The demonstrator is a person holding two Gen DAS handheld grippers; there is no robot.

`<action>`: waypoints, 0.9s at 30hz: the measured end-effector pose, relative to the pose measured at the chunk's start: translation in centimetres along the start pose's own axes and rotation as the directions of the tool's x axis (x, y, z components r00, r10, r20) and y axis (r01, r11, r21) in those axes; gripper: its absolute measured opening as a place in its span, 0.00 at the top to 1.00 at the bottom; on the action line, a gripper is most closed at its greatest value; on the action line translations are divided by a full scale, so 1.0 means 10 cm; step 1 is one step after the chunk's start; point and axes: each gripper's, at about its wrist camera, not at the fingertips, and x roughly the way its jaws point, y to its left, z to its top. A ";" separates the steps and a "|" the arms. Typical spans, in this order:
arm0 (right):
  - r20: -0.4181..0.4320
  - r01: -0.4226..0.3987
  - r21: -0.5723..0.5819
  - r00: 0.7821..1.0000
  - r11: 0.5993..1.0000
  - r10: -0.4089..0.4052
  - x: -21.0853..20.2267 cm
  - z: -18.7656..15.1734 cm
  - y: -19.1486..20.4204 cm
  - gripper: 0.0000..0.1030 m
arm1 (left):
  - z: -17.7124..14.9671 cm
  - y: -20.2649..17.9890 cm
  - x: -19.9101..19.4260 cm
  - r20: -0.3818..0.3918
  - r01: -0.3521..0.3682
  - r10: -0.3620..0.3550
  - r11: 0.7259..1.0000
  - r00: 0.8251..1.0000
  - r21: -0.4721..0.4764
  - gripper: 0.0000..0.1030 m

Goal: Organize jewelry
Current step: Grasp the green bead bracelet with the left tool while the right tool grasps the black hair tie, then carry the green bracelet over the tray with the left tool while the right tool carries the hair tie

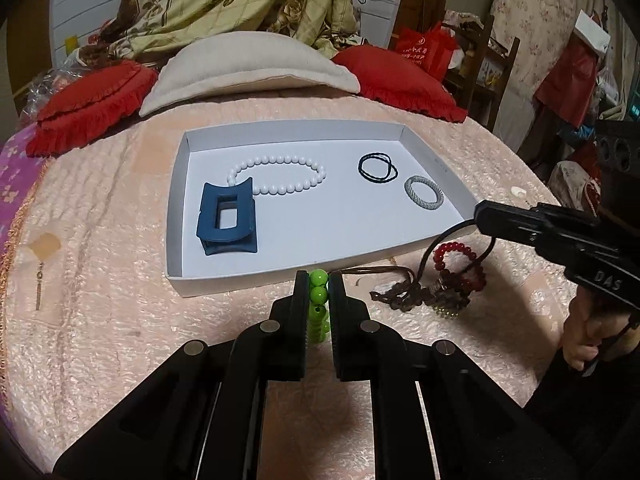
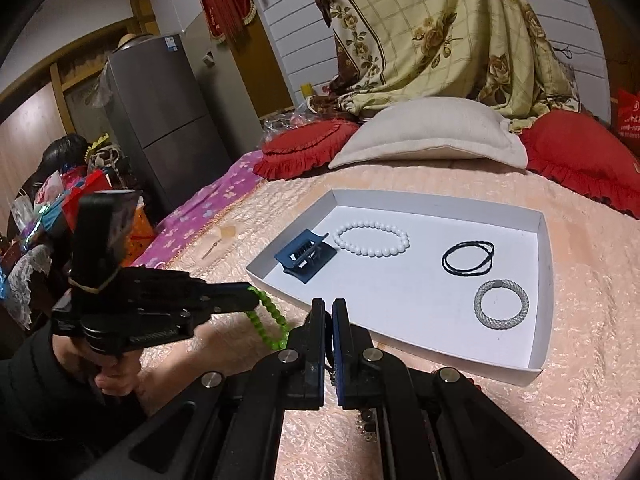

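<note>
- Left gripper (image 1: 319, 292) is clamped on the green bead bracelet (image 1: 319, 285), just near of the white tray (image 1: 176, 216); the bracelet hangs between its fingers
- Right gripper (image 2: 328, 320) is pinched narrow on a dark cord (image 1: 444, 240), right of the tray, above the red bead bracelet (image 1: 460, 260)
- In the tray: blue hair claw (image 1: 226, 220) far left, white bead bracelet (image 1: 280, 176) touching it; black hair ties (image 1: 378, 167) and silver band (image 1: 425, 193) right
</note>
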 end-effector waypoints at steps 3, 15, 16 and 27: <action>-0.001 0.013 0.008 1.000 1.000 -0.013 0.01 0.00 -0.02 0.97 | 0.02 0.01 -0.03 0.009 0.000 0.000 1.000 1.000 -0.007 0.93; -0.019 0.033 0.012 0.999 0.999 -0.033 0.04 -0.02 -0.05 0.97 | 0.06 0.04 -0.11 0.029 0.015 -0.014 0.999 0.999 -0.039 0.93; -0.019 0.035 0.014 0.999 0.999 -0.035 0.05 -0.02 -0.06 0.97 | 0.07 0.04 -0.12 0.030 0.017 -0.016 0.999 0.999 -0.038 0.93; -0.023 0.043 0.022 0.999 0.999 -0.043 0.04 -0.02 -0.09 0.97 | 0.10 0.05 -0.18 0.062 0.039 -0.035 0.998 0.997 -0.049 0.93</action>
